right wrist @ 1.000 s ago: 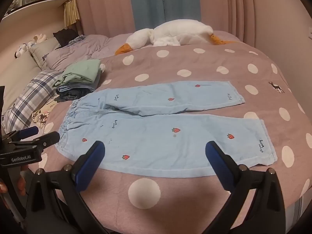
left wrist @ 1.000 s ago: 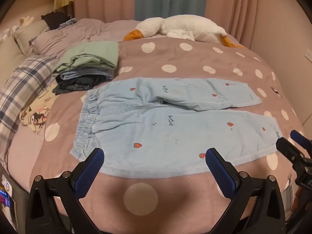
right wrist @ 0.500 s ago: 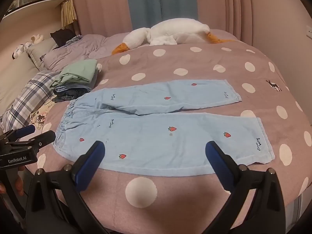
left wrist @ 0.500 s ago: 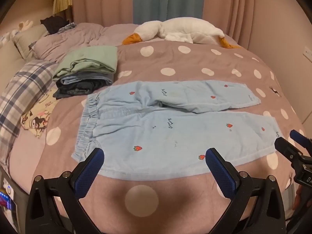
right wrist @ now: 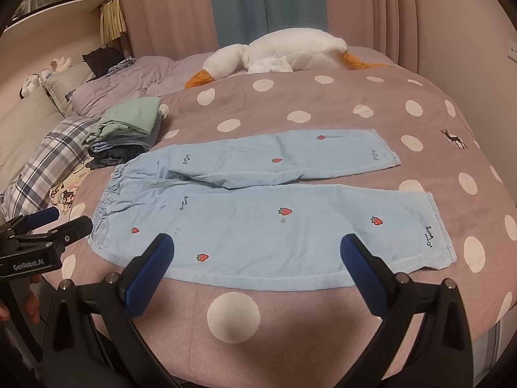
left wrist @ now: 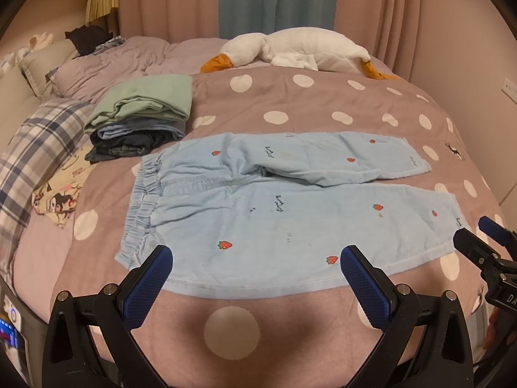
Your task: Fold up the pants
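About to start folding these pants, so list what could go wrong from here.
1. The far leg's inner edge is already creased near the crotch of the pants; folding may lock in that wrinkle.
2. The folded clothes stack sits close to the waistband; a sweep of the left tongs might topple it.
3. The right tongs are open over slack fabric and may pinch only one layer.

Clothes stack [left wrist: 139, 123] crowds waistband; bedspread [left wrist: 307, 103] elsewhere open.

Script on pants [right wrist: 271, 207] too small to read, plaid pillow [left wrist: 35, 148] cut by frame edge
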{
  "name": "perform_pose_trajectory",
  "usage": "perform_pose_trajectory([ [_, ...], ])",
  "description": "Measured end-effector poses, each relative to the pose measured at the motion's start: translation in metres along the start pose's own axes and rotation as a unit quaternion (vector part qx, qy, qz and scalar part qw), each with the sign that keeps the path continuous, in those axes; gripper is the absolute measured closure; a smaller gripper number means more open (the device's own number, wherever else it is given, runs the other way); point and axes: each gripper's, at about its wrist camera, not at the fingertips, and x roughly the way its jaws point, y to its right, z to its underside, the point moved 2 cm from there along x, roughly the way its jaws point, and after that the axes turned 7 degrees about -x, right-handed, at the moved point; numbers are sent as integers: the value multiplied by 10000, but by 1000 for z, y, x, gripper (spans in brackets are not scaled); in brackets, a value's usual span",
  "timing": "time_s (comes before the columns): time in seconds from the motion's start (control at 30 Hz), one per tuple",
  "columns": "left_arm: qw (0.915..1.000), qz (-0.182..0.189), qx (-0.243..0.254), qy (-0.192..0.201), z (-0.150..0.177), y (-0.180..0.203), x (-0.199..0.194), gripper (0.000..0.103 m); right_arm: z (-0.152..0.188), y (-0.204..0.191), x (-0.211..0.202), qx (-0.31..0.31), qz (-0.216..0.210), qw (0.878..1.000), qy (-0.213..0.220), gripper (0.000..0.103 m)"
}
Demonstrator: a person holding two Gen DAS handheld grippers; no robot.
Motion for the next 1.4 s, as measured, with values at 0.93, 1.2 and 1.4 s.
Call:
perform_pose_trajectory([
  [0.93, 10000, 0, -2, -24, 0, 2, 1, 0, 1, 3, 1, 27, -18, 10000, -11, 0],
  [1.2, 10000, -6, -6, -21, 0, 2, 1, 0, 1, 4, 1, 29, -15, 10000, -14, 0],
  [1.4, 10000, -25, 7, -25, 1, 3, 1, 0, 2, 5, 1, 39, -16, 10000, -11, 0],
])
